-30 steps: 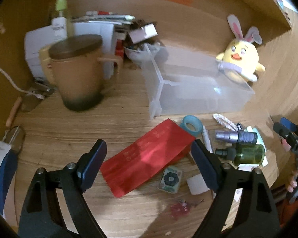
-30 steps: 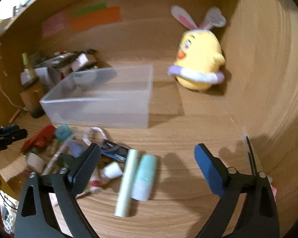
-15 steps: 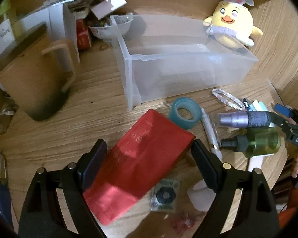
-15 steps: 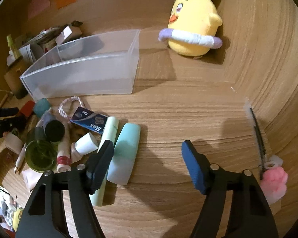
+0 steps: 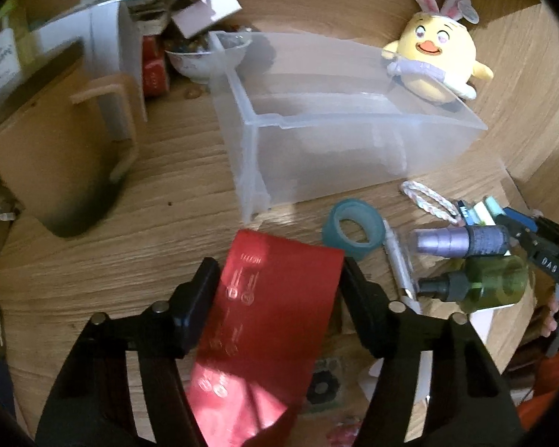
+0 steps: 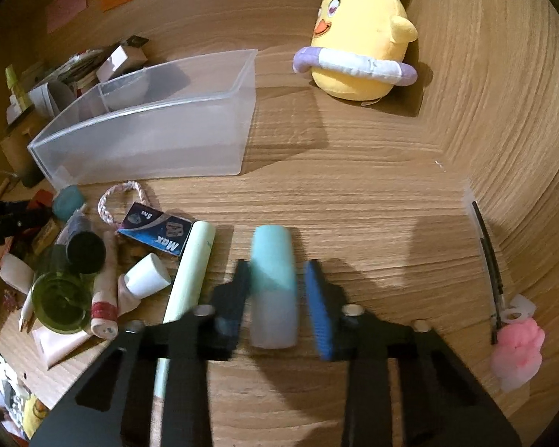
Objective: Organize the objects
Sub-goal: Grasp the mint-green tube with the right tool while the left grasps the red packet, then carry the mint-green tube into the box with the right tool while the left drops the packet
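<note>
Wood-grain desktop [image 6: 354,193] fills both views, strewn with small things waiting to be sorted. Biggest on it is the clear plastic bin [image 5: 339,138], open-topped and seemingly empty, set near the clutter so that items can be dropped straight in. Behind it sits a yellow plush chick [image 6: 357,56], and to the left a tan lidded mug [image 5: 56,156].

Next in size, the red packet [image 5: 272,320] lies flat in front of the bin; the left gripper [image 5: 279,290] straddles its width, its jaws having just been closing, and the pads now appear to press its long edges, probably to lift it without creasing. A loose heap to its right holds a teal tape roll [image 5: 350,227] and a green bottle [image 5: 492,283].

Smaller, the teal-capped tube [image 6: 274,283] lies apart from that heap. The right gripper [image 6: 275,298] has just been narrowing around it; one pad touches, the other shows a sliver of gap, so no firm pinch yet.
</note>
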{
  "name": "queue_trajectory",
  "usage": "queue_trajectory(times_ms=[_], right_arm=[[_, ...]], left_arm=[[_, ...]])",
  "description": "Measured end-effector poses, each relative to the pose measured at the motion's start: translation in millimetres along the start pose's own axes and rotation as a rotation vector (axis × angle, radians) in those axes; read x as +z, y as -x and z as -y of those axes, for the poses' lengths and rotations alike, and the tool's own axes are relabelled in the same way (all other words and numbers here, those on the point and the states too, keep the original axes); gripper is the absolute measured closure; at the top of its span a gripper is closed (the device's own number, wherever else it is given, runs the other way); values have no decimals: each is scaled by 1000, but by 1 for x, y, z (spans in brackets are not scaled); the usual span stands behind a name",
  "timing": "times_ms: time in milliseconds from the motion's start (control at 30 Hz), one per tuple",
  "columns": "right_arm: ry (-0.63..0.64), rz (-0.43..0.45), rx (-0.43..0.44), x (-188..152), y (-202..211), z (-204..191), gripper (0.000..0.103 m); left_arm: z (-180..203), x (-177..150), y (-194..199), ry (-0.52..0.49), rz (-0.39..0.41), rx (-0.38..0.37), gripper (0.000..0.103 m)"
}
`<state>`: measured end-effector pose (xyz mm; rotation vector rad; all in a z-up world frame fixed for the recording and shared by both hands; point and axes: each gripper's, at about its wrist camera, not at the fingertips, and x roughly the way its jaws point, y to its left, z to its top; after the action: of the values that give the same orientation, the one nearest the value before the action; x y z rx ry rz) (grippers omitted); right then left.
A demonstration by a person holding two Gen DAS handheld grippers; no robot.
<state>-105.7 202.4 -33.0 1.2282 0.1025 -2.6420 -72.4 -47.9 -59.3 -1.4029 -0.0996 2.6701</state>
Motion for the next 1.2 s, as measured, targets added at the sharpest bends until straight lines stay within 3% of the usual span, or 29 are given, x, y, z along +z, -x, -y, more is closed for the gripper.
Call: queue_trajectory(times_ms=[133,667,933,1200], right_arm=[[-32,24,-2,1,3,4,80],[-3,191,77,40,42,-11,80],[5,273,134,68,54,-24,80],[57,263,192,92,39,-43,80]], left_arm=[[-4,-2,9,24,23,23,46],[-2,16,73,54,233,93,46],[2,38,82,71,270,78,46],[7,64,81,74,292,81,46]])
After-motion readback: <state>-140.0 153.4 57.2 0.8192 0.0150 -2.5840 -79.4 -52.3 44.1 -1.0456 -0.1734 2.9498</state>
